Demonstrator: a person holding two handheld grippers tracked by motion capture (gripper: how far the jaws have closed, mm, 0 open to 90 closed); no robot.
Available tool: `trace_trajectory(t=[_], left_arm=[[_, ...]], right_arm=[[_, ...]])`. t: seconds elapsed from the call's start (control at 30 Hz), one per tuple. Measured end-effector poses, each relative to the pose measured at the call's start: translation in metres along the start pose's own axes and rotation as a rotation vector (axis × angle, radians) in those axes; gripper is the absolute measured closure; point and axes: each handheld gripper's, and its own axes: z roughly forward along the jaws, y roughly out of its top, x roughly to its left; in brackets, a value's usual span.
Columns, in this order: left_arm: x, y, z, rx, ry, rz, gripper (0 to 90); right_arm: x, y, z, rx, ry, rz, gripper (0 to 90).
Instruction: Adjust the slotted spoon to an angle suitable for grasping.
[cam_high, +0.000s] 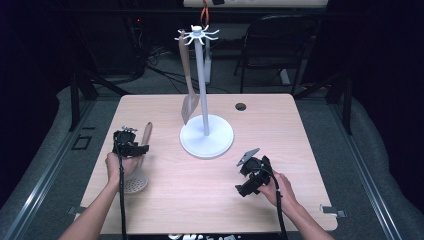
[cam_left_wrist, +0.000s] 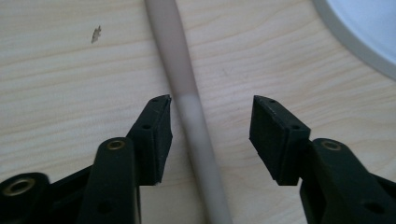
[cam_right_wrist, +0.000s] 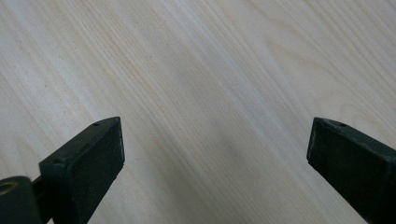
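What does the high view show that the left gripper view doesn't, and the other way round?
The high view alone takes in the tall white hook stand's pole with a brown spatula hanging from it, the slotted head of the beige spoon lying on the table, both hands and the right gripper. The left gripper view alone shows, close up, the left gripper with its black jaws open on either side of the spoon's handle, one almost touching it. Both show that handle, the light wooden table and the stand's round white base.

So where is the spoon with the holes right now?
The beige slotted spoon lies flat at the wooden table's left side in the high view, left of the white rack's round base, its handle between the left gripper's jaws.
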Motion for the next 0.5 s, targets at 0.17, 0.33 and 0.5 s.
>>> trace_trajectory(t=[0.17,0.33,0.5], left_arm=[[0.0018,-0.0015,0.0061,0.052,-0.007,0.014,58.5],[0.0020,-0.0033,0.0101,0.076,0.015,0.034,69.3],[0.0016,-0.0023,0.0098,0.083,0.021,0.060,69.9]], right_arm=[[0.0002,-0.0006,0.0011,-0.011,0.005,0.012,3.7],[0.0003,-0.0001,0.0002,-0.002,0.000,-0.003,4.1],[0.0003,-0.0003,0.0001,0.000,0.002,0.000,4.2]])
